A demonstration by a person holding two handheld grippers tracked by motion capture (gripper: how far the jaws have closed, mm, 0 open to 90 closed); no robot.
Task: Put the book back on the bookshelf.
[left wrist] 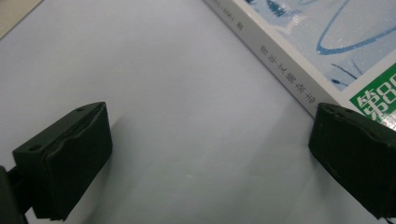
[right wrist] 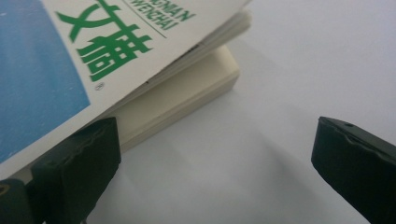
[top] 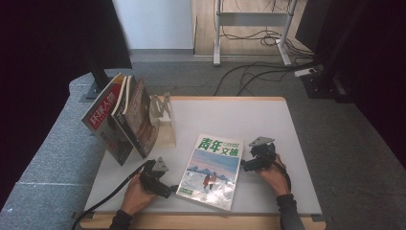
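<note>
You are flanking the magazine (top: 211, 171) lying flat near the table (top: 268, 120) front, left tongs (top: 167, 190) and right tongs (top: 242, 165) both gaping, gripping nothing; it is looking light, floppy and glossy-slick; its stiffer spine edge (left wrist: 285, 70) is probably offering the surest pinch.
</note>
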